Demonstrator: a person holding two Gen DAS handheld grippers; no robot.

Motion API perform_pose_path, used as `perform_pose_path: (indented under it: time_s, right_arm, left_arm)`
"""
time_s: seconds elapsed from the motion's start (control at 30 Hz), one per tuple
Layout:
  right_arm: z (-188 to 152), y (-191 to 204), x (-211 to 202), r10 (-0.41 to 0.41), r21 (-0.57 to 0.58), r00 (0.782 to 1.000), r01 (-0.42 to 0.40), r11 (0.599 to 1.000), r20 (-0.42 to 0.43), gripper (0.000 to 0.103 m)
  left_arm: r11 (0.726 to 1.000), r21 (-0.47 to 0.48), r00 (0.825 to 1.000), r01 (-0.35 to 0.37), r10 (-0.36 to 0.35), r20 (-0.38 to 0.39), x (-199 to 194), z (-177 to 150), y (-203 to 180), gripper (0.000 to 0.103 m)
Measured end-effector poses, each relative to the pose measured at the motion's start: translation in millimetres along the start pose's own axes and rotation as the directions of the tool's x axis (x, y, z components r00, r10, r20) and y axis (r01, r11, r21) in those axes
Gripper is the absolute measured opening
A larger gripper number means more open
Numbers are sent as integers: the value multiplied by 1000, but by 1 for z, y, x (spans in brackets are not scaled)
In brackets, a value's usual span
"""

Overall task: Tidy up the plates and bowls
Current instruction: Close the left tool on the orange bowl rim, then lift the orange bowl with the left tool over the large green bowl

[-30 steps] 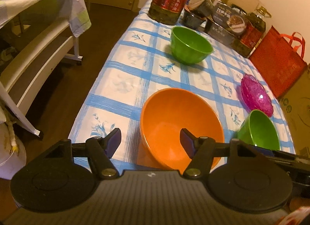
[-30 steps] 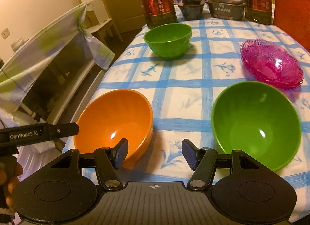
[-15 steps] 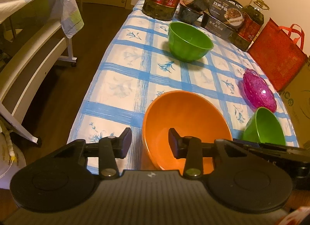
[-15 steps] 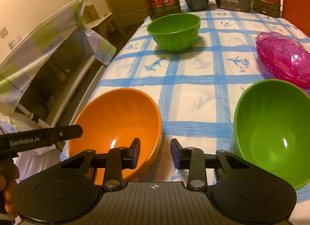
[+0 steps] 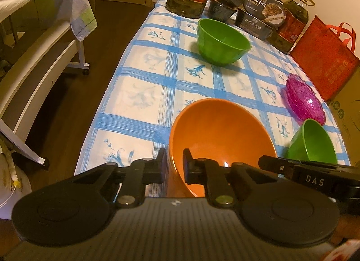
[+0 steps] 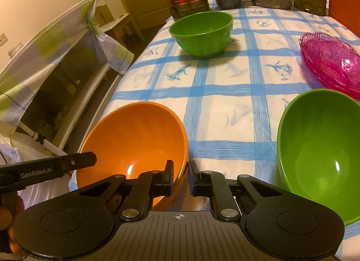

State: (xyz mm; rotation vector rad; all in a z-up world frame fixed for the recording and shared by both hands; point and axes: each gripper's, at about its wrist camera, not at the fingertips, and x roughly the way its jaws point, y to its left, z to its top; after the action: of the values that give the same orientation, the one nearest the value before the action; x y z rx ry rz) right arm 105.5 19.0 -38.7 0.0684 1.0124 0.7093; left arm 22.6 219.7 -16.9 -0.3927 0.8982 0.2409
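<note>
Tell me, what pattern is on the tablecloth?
The tablecloth is white with a blue grid and small blue flower sprigs, clearest in the right wrist view.

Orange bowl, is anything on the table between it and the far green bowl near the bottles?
Nothing visible. Between the orange bowl and the far green bowl lies only bare checked tablecloth. The pink dish and near green bowl sit off to the side.

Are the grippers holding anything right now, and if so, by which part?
Both hold the orange bowl by its rim: the left gripper clamps the near-left edge, the right gripper the near-right edge, one finger inside and one outside.
</note>
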Motion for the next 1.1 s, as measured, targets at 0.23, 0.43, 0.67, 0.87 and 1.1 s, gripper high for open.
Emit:
perform_pose_path:
  time_s: [0.23, 0.43, 0.67, 0.87, 1.1]
  right_arm:
    - [-1, 0, -3, 1, 0, 1000, -1, 1000, -2, 13]
    - [-3, -4, -16, -2, 1, 1000, 2, 1000, 10, 12]
    - [-13, -13, -23, -17, 19, 1000, 17, 1000, 5, 12]
    - [-16, -15, -24, -20, 17, 1000, 20, 1000, 10, 12]
    - [-15, -15, -26, -24, 20, 1000, 24, 1000, 15, 11]
  left_arm:
    - [1000, 12, 1000, -18, 18, 5, -4, 0, -4, 10]
    - [1000, 18, 1000, -15, 15, 0, -12, -3, -11, 10]
    - [1000, 4, 1000, 10, -10, -15, -9, -12, -19, 10]
    - [1000, -16, 1000, 15, -16, -24, 1, -10, -20, 10]
    - [1000, -4, 999, 14, -14, -34, -2, -11, -23, 10]
